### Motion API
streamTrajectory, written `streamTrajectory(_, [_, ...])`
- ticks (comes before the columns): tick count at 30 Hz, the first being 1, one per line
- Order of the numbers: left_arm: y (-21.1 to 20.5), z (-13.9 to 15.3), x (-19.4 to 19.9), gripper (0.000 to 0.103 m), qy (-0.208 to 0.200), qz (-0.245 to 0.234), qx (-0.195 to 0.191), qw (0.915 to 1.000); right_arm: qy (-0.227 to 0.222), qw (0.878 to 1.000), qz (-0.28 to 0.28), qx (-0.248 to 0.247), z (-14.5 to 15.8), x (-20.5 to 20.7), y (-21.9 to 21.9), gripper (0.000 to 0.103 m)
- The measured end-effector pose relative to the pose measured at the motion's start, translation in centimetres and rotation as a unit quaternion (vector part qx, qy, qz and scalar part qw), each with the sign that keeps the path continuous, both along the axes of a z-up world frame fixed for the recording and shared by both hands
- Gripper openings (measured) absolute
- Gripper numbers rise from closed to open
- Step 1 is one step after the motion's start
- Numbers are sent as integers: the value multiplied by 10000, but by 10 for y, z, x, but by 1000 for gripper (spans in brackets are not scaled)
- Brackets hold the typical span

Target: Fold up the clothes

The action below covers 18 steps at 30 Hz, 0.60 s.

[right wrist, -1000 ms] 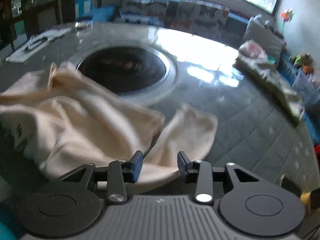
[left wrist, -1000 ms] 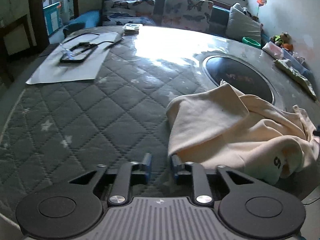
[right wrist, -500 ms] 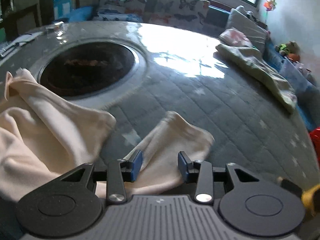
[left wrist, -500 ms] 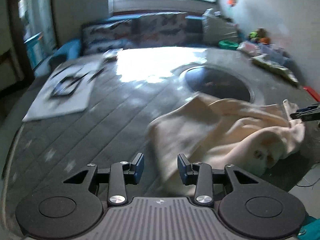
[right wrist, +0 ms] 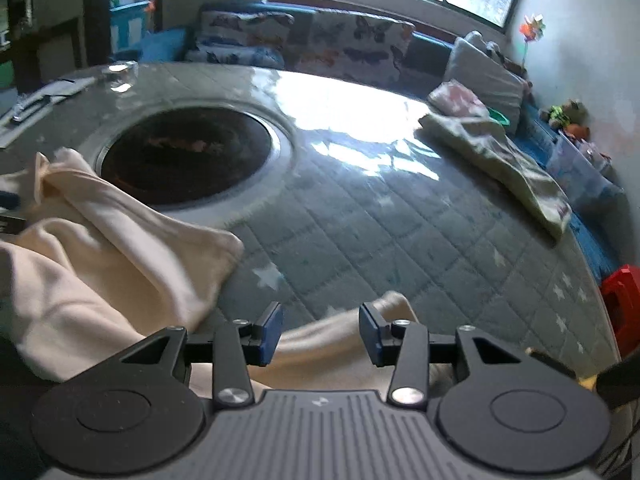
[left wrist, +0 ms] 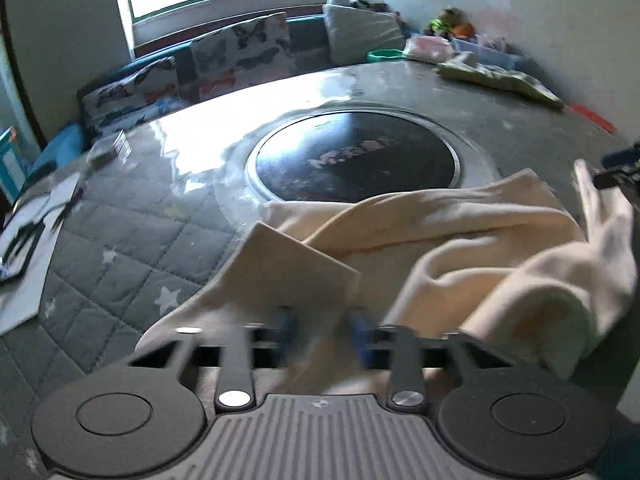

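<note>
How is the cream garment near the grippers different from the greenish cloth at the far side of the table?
The cream garment is plain and pale, while the greenish cloth is patterned. The cream garment lies bunched up beside the dark round inset; the greenish cloth is stretched long at the table's far edge. Both open grippers, left and right, are at the cream garment; neither is near the greenish cloth. Both lie unfolded on the quilted table cover.
</note>
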<state>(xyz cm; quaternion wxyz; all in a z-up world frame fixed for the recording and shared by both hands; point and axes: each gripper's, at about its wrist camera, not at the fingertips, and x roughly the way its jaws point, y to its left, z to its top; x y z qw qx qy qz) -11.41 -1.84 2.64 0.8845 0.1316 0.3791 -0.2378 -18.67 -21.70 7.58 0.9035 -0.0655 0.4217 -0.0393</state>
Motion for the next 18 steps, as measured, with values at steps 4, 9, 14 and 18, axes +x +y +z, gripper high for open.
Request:
streamTrajectory(4, [36,13,0,5,-41,453,-542,9975,-76,9997,228,74,4,5,13,43])
streamTrajectory(9, [105,40,-9,2,-375,1542,-1068,9815,-65,9986,493,179,3,19,31,43])
streamTrajectory(14, [179,50,-28,2,-746,2663,-1267,9526,-54,9973,676,274,0,32,44,43])
streamTrajectory(18, [218,28,-35,3,-518,3409,-857,9347,15,9967,732,355,-6,40,51,43])
